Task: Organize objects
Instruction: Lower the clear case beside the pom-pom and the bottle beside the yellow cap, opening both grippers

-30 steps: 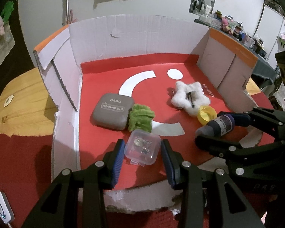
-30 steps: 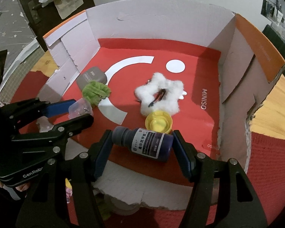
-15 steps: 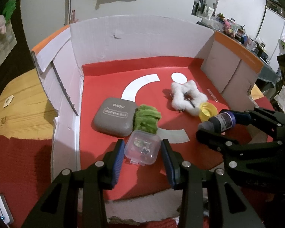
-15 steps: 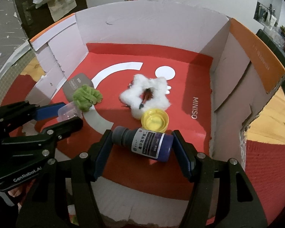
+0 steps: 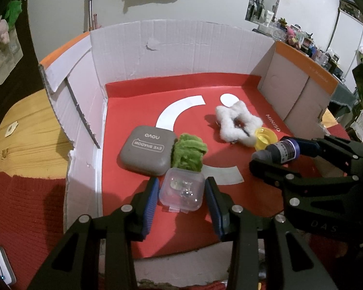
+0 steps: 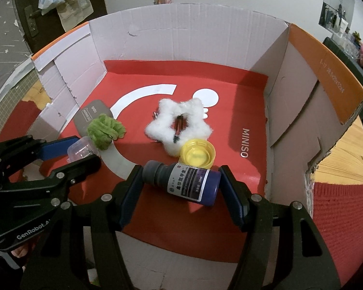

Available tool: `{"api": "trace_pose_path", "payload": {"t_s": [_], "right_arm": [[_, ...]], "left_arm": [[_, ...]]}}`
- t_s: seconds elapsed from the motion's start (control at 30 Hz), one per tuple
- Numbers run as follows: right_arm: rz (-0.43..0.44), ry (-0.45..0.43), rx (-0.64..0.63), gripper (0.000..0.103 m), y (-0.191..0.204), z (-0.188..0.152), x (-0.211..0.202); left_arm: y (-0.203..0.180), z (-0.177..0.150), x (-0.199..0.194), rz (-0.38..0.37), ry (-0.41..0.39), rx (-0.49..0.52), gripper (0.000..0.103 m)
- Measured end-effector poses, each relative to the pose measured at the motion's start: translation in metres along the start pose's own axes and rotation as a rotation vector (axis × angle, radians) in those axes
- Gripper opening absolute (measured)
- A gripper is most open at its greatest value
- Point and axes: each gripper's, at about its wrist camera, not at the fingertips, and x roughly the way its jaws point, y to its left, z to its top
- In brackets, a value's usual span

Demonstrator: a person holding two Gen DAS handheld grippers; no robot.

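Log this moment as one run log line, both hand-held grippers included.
left hand-held gripper: shut on clear case | right hand-held gripper: shut on purple bottle | both over red box floor

A pale plastered wall [image 5: 205,4] stands behind. The wooden tabletop [image 5: 29,130] carries a red knitted cloth [image 5: 24,212]. A cluttered shelf [image 5: 302,38] sits right.

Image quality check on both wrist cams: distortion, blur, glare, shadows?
Left wrist: heavy fisheye bend on the cardboard box walls, dark corner vignette, sharp, soft glare on the clear plastic case. Right wrist: same bend, no motion blur, bottle label readable, soft shadows beside the white fluffy star.
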Motion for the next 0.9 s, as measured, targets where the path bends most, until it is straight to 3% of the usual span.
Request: {"api": "trace_pose_path", "payload": {"t_s": [0.53,0.9], "right_arm": [[-0.001,-0.001,0.000,0.062,0.0002,-0.0007,-0.0010],[0.002,-0.004,0.000,0.062,0.0002,-0.0018,-0.0035]], "left_arm": [[0.0007,0.0005,-0.0003,0.006,-0.002,0.002,0.041],[0.0007,-0.0007,-0.0021,0.013,-0.010,0.006,0.050]]}}
